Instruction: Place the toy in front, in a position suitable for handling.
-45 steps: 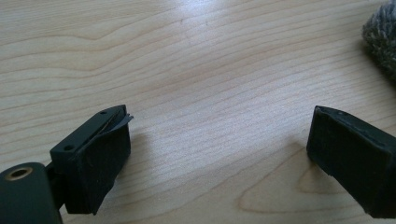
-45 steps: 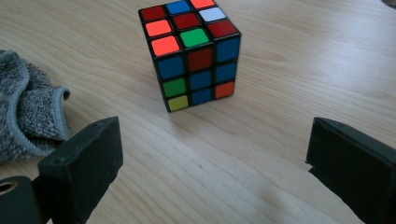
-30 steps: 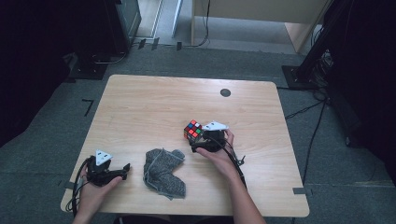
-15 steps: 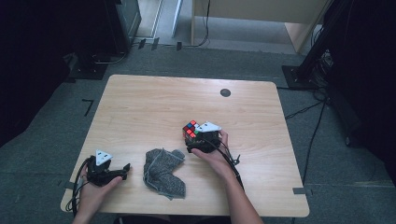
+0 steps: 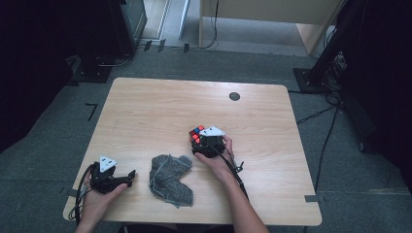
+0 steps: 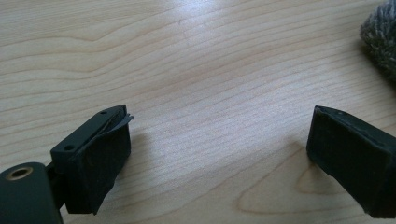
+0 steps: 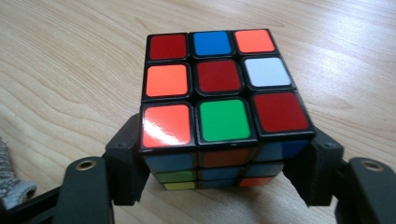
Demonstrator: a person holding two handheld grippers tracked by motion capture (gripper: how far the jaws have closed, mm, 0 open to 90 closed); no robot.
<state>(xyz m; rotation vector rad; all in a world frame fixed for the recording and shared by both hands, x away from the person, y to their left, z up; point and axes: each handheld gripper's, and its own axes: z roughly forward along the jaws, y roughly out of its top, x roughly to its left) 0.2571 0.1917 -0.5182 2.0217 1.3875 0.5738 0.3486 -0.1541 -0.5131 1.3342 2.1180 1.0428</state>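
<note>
Right gripper (image 7: 219,186) fingers closing around cube (image 7: 219,93); sock (image 5: 170,178) nearby, left gripper (image 6: 224,158) released.

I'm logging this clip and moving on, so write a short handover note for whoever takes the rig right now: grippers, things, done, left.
Right gripper: jaws have just been closing around the cube, one at each side; the left one looks against it, contact on the right is unclear.
Left gripper: open, nothing between the jaws, low over the table near the person's front left.
Cube sits on the table, right of centre; grey cloth lies crumpled between the two grippers.
Done: cube framed.
Left: probably finish the grip and lift.
</note>
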